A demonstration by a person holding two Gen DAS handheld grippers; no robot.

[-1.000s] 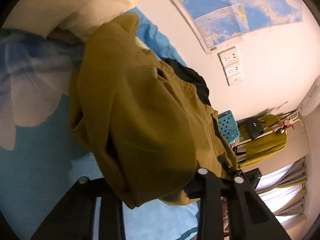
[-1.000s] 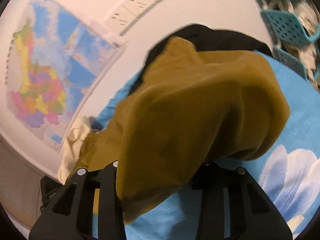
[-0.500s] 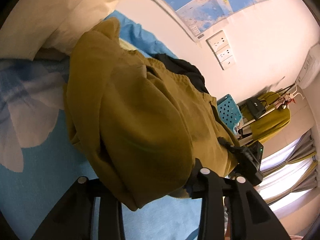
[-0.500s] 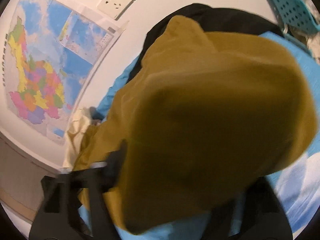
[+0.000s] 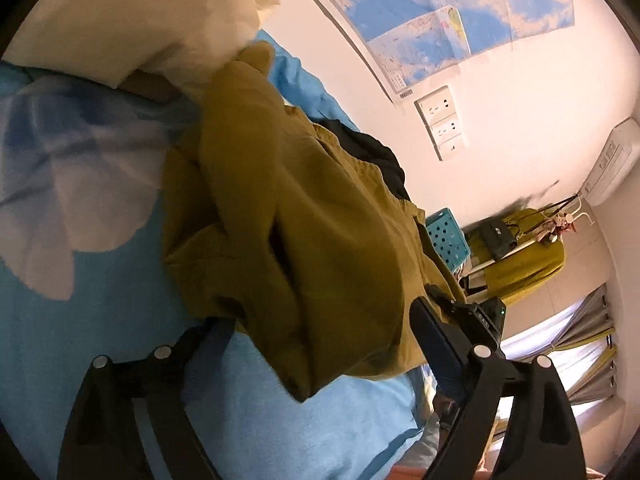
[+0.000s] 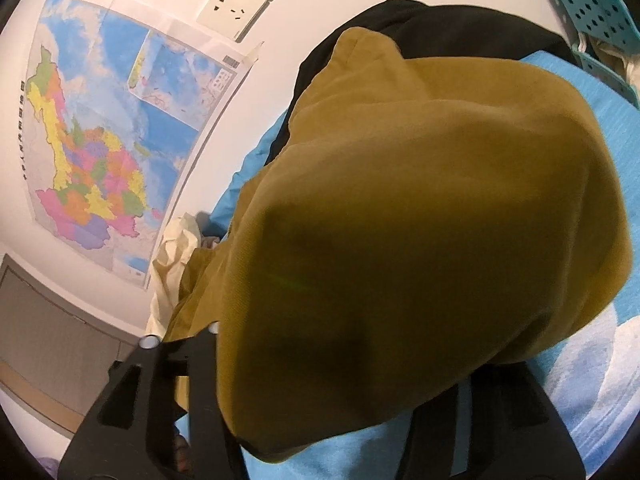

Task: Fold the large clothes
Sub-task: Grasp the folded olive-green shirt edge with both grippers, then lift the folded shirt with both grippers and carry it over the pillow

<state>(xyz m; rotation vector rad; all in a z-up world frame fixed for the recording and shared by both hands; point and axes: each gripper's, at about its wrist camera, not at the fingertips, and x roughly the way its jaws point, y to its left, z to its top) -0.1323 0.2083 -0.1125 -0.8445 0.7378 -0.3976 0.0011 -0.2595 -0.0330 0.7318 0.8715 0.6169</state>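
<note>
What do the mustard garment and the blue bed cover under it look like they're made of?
The mustard garment looks like a soft, matte woven cloth, maybe cotton: it slumps in thick, rounded folds with no shine. The blue bed cover looks like a fuzzy, towel-like fabric with a fine nap and printed white shapes. Exact fibres can't be told.

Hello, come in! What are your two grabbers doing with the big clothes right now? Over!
Left gripper just opened, pads clear. Right gripper opening too, grip unclear. Mustard-yellow cloth garment bunched on blue bedsheet. Black garment behind it.
</note>
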